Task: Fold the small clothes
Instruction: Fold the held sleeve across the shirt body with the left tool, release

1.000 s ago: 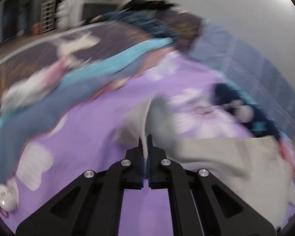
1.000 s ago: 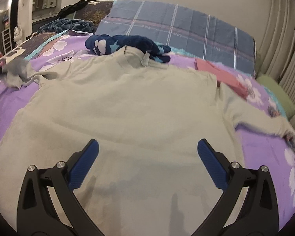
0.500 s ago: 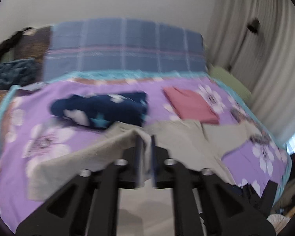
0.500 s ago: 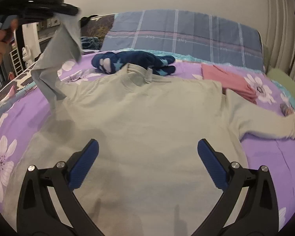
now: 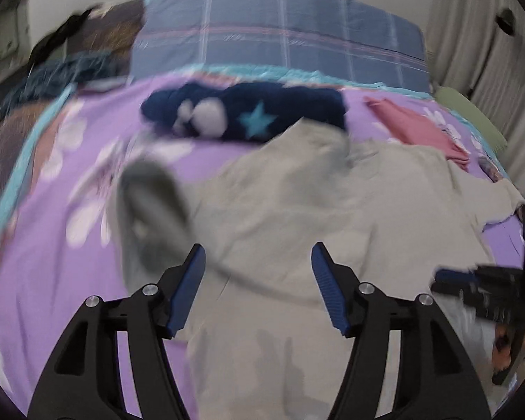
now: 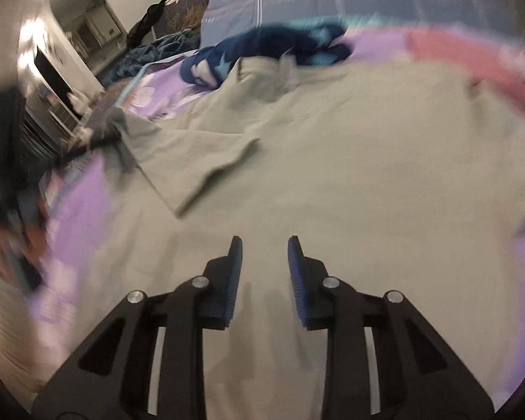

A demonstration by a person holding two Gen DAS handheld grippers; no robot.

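A: Where is the shirt [image 5: 297,203]?
B: Flat on the purple bedspread [image 5: 52,280]. My left gripper [image 5: 259,280] has just opened, empty; my right gripper [image 6: 262,266] has just narrowed, also empty. The folded sleeve [image 6: 199,154] may slide back.

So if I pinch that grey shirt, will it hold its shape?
Probably not: the grey shirt looks thin and floppy, its sleeve already flopped over the body in soft creases. It should feel light, and may drag across the purple sheet.
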